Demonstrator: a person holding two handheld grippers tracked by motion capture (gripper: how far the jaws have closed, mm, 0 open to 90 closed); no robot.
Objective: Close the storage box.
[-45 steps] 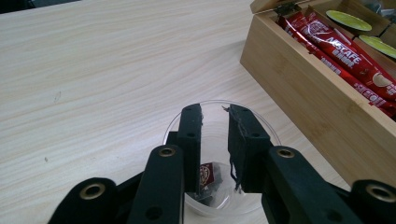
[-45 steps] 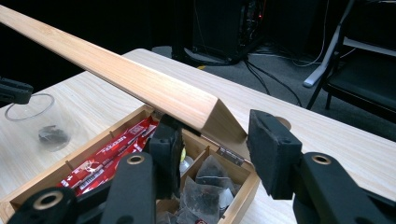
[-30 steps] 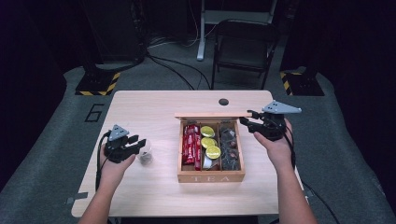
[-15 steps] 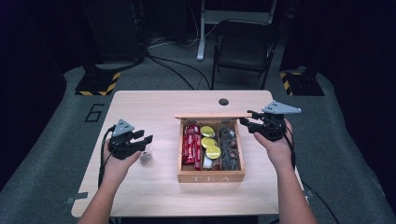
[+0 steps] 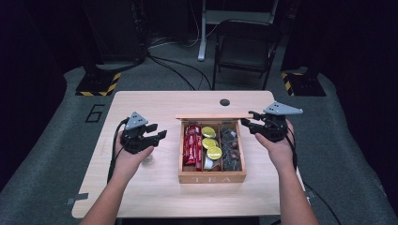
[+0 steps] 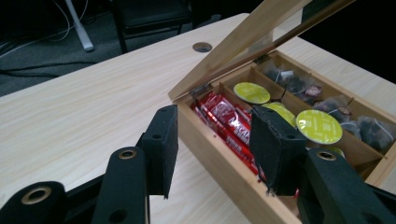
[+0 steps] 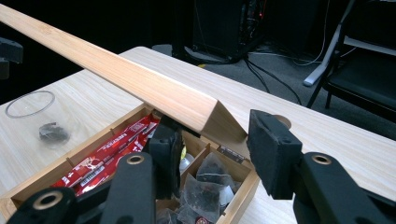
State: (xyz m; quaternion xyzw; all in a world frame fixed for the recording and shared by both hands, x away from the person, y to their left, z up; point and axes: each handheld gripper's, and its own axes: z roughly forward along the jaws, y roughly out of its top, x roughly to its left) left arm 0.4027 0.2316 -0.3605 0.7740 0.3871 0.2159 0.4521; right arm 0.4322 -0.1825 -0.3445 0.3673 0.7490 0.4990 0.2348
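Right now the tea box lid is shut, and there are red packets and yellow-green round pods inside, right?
Not quite. The lid is open, tilted up over the tea box, as the right gripper view shows. The red packets and yellow-green round pods are inside.

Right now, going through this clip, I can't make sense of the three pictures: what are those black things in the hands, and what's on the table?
A person holds a hand-held two-jaw gripper in each hand. One camera looks down from above; the other two ride on the grippers and look along their jaws. On the table stands a wooden tea box with red packets, yellow-lidded capsules and dark tea bags. The right gripper is at the corner of the raised lid, apparently propping it. The left gripper, jaws just opened, holds nothing. A glass with a tea bag stands beside the box.
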